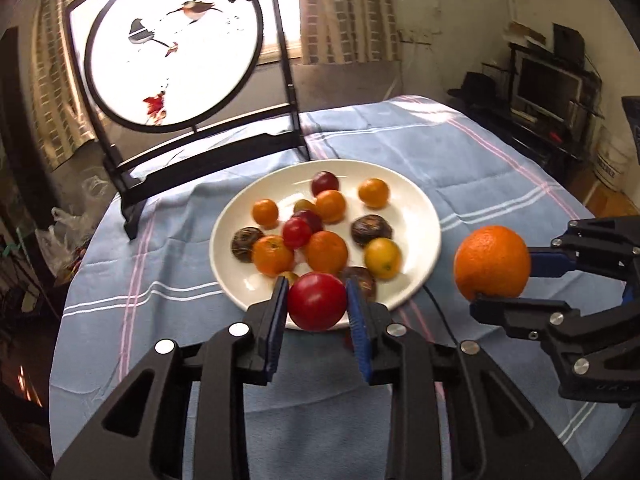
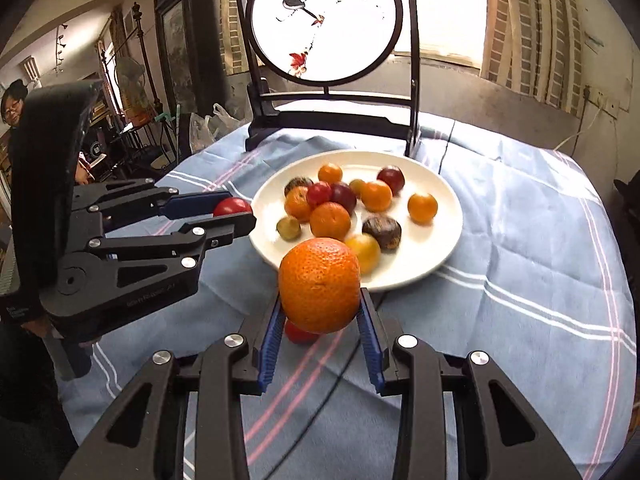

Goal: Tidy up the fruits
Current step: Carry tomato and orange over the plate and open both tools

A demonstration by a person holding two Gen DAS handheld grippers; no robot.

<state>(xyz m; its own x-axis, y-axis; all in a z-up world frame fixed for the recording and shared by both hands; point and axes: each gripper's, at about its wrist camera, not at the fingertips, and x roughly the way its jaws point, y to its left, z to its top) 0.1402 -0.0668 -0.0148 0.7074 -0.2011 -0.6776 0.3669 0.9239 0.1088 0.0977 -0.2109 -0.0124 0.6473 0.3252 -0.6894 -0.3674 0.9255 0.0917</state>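
A white plate (image 1: 416, 216) on the blue tablecloth holds several small oranges, red plums and dark brown fruits. My left gripper (image 1: 318, 300) is shut on a red tomato (image 1: 317, 301), held above the plate's near rim; the tomato also shows in the right wrist view (image 2: 231, 205). My right gripper (image 2: 320, 306) is shut on a large orange (image 2: 319, 285), held just in front of the plate (image 2: 444, 200); the orange also shows right of the plate in the left wrist view (image 1: 492, 261). A small red fruit (image 2: 298, 333) lies on the cloth under the orange.
A round painted screen on a black stand (image 1: 172, 44) rises behind the plate. The blue striped tablecloth (image 1: 500, 168) covers a round table. A thin dark cable (image 1: 440, 312) runs on the cloth. A person (image 2: 14, 108) stands at far left.
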